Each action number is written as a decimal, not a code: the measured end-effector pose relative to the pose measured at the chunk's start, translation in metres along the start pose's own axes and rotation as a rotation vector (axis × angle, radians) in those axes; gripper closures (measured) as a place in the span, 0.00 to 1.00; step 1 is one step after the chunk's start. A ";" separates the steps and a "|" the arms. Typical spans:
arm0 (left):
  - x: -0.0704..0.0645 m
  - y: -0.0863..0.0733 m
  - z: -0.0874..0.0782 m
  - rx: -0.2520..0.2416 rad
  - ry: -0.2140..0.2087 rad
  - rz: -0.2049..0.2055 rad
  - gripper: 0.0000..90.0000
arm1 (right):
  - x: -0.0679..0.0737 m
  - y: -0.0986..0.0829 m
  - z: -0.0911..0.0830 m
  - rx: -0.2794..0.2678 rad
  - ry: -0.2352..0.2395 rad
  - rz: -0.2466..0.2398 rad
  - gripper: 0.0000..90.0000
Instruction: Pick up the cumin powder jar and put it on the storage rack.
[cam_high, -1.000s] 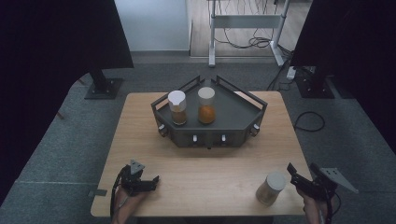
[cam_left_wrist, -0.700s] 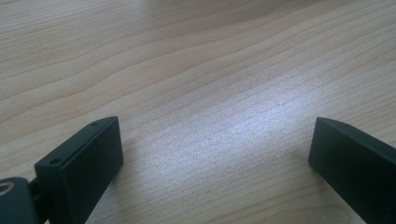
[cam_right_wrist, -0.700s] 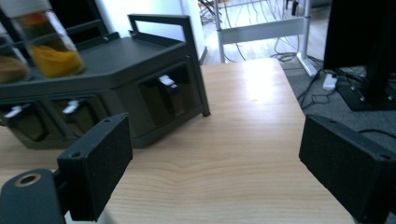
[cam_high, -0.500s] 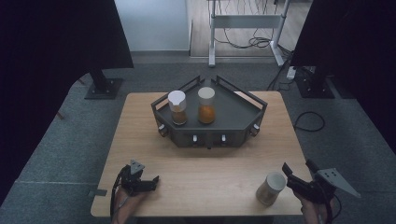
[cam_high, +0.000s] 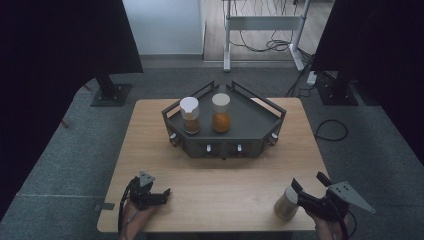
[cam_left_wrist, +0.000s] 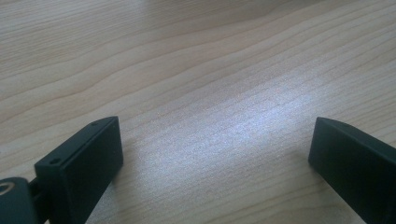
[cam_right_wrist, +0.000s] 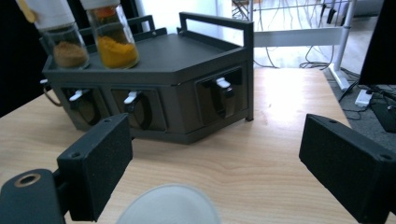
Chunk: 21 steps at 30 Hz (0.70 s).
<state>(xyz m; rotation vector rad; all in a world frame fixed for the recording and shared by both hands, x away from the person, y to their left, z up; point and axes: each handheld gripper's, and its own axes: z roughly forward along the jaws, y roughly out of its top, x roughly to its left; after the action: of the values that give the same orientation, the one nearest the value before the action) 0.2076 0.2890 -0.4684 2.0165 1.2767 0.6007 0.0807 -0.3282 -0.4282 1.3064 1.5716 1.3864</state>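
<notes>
At the lower right of the high view, the right gripper (cam_high: 306, 192), jaws apart, reaches the white-lidded jar (cam_high: 287, 203), probably glass, rigid, slippery and breakable, best gripped mid-body below the lid.

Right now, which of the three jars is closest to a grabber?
The jar alone on the bare table near the front edge, right at the right gripper, whose jaws stand open. The other two jars stand on the dark rack, far off.

We see a dark rack (cam_high: 250, 131) on the desk (cam_high: 150, 145) holding two spice jars (cam_high: 190, 115), side by side.
</notes>
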 end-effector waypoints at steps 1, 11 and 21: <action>0.000 0.000 0.000 0.000 0.000 0.000 0.03 | 0.001 0.000 0.000 0.004 0.003 -0.003 0.10; 0.000 0.000 0.000 0.000 0.000 0.000 0.03 | 0.010 -0.003 0.004 0.040 0.020 -0.028 0.10; 0.000 0.000 0.000 0.002 0.001 0.002 0.03 | 0.015 -0.012 0.009 0.099 0.019 -0.037 0.10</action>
<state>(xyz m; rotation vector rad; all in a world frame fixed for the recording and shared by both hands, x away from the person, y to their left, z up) 0.2075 0.2890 -0.4680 2.0197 1.2765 0.6012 0.0818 -0.3105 -0.4400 1.3191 1.6875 1.3168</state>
